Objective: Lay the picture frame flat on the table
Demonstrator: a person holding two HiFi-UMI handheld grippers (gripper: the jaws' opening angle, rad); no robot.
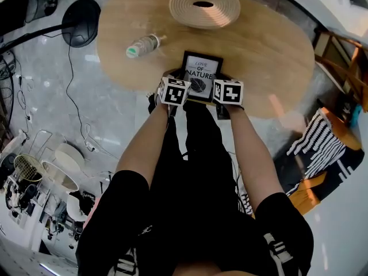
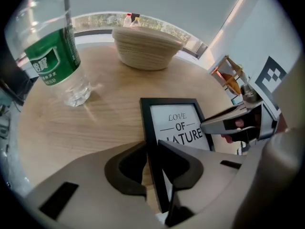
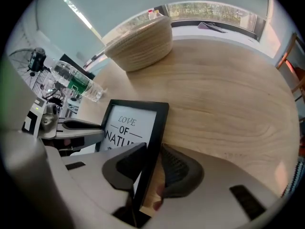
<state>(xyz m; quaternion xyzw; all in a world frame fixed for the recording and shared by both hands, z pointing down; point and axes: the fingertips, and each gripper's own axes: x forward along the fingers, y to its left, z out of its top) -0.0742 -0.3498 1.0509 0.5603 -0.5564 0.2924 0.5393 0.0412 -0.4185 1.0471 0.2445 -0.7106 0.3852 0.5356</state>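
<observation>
Jaws of the left gripper (image 2: 152,151) pinch the picture frame (image 2: 178,123) by its left border, while those of the right gripper (image 3: 152,159) sit loose around the right border; it looks stiff, light and probably glass-fronted, so hold it by the borders.

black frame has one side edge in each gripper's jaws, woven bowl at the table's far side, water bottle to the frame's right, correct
No: the head view shows the water bottle left of the frame. Otherwise right: the left gripper and right gripper each have a side edge between their jaws, and the woven bowl is at the far side of the table.
</observation>
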